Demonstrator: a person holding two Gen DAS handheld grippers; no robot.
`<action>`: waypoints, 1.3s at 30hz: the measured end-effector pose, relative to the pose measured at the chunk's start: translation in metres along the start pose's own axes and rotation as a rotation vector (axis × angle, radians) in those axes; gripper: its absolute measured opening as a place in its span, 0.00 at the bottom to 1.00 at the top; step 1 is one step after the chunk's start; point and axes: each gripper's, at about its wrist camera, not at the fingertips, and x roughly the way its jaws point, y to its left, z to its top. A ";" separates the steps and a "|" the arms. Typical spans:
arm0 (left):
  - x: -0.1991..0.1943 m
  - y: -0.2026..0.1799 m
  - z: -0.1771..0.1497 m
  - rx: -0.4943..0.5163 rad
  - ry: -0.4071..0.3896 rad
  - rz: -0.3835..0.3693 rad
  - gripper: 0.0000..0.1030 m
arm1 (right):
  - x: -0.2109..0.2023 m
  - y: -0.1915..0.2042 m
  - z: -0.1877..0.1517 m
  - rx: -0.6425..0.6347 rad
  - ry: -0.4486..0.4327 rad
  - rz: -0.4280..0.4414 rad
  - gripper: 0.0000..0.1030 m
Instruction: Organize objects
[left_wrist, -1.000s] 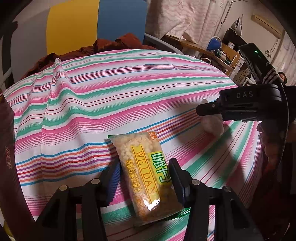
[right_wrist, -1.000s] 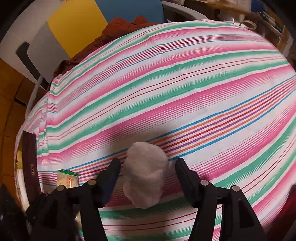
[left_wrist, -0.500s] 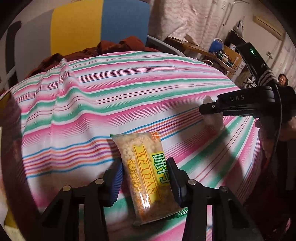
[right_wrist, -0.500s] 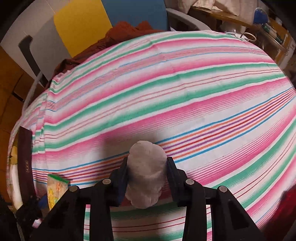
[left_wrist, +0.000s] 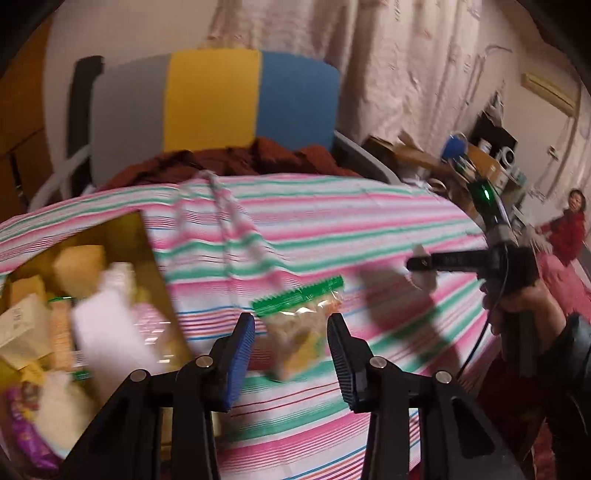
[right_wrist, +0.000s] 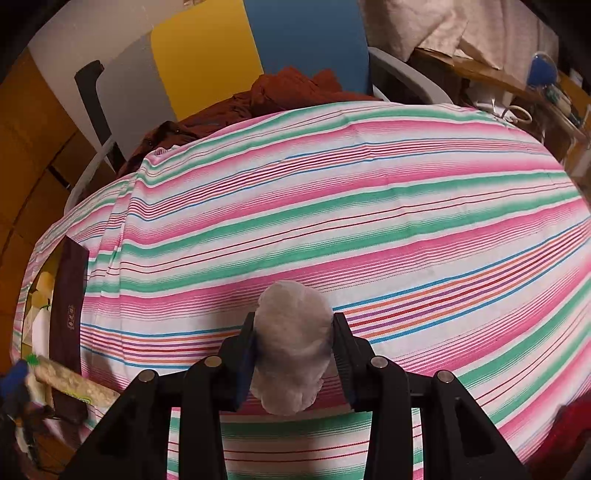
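A clear snack packet with a green sealed top hangs between the blue pads of my left gripper, which is shut on it above the striped tablecloth. The view is blurred by motion. The right wrist view shows the same packet low at the left edge, beside the box. My right gripper is shut on a white soft lump, held just over the cloth. From the left wrist view, the right gripper is seen side-on at the right with the lump in it.
An open box with a yellow lining and several packed items lies at the left; its dark flap stands up. A chair with a grey, yellow and blue back and a rust garment stand behind the table. A person in red is far right.
My left gripper closed on the snack packet, lifted it and swung left, bringing the open box into view. My right gripper closed on the white lump and raised it slightly.
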 end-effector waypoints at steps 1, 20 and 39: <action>-0.008 0.006 -0.001 -0.015 -0.014 0.011 0.38 | -0.001 0.003 -0.001 -0.011 -0.002 -0.005 0.38; 0.009 0.014 0.018 -0.118 0.077 -0.100 0.40 | -0.009 0.038 -0.013 -0.053 -0.040 0.025 0.38; 0.142 -0.010 0.016 -0.175 0.304 0.217 0.49 | -0.026 0.041 -0.007 -0.050 -0.119 0.145 0.40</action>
